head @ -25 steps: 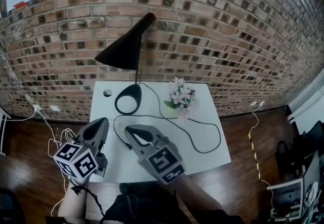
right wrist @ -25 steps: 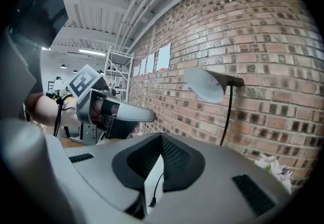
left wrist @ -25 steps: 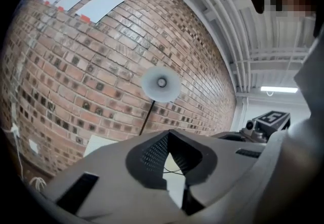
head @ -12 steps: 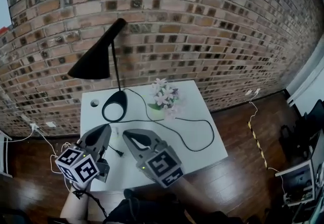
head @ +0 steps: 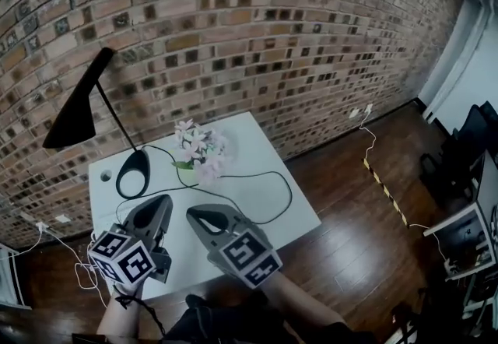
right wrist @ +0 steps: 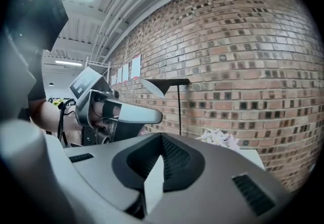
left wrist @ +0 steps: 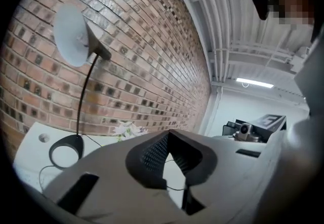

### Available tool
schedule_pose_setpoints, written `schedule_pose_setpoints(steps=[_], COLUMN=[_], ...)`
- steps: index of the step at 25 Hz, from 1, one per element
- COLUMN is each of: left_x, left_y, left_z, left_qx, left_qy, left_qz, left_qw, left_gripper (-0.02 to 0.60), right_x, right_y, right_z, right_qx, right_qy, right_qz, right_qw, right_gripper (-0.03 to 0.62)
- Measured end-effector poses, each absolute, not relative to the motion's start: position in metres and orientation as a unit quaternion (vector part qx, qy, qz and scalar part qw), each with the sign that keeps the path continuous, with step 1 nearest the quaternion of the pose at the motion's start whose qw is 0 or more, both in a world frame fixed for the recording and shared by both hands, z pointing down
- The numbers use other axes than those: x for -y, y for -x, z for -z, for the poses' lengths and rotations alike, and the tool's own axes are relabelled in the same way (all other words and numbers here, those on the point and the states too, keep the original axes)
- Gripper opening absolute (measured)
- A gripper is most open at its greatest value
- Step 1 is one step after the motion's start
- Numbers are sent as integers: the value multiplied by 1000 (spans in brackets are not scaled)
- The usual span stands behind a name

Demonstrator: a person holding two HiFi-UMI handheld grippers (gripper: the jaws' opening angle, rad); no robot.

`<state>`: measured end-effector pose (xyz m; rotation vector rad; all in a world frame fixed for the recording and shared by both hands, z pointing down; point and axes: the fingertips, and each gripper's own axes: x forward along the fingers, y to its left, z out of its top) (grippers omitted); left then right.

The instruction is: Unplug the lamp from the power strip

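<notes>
Head view, blk lamp [head: 71,118], left marker cube [head: 120,258]

Left gripper [head: 158,208]: grey moulded shell, tapered nose. Left cube [head: 122,258]: black-and-white square markers, near end. Cable [head: 145,312]: thin, black, trailing beneath. Right gripper [head: 201,216]: same grey shell. Right cube [head: 249,257]: same markers. Pads [left wrist: 152,154]: black, finely ribbed. Slots [left wrist: 78,192]: dark, rectangular, in each shell. Clothing [head: 226,325]: dark.

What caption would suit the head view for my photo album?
Left gripper and right gripper, both shut, at a white table bearing a black lamp, cord and flowers.
</notes>
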<state>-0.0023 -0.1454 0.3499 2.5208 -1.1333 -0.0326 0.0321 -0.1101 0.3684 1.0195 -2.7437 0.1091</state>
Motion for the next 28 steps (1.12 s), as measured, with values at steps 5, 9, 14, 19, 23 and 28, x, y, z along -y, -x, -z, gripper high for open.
schedule_pose_setpoints(steps=[5,9,14,19,23,28], left_x=[139,134,123,108,97,79], left_y=[-48,-84,-138,-187,-231,-281], left_z=[-343,-345,-348,-353,-356,-363], left_qx=[382,365,334,313,290,253], left_qy=[-909,-915,-928,-936,-943,-952], left_qz=[-2,-17,-43,-60,-64,-78], left_qw=[168,169,157,153,153,153], left_gripper=[-5,-5,-5,-5,-5,-5], right_x=[105,102,93,78,64,48], right_y=[-75,-106,-152,-198,-237,-284], right_z=[-367,-362,-362,-368,-376,-381], right_qx=[928,924,915,907,900,884], right_qy=[-356,-368,-395,-410,-424,-455], right_qz=[-44,-43,-48,-63,-78,-86], right_qw=[104,92,74,65,66,63], right_gripper=[-6,-6,-6,-6,-6,-6])
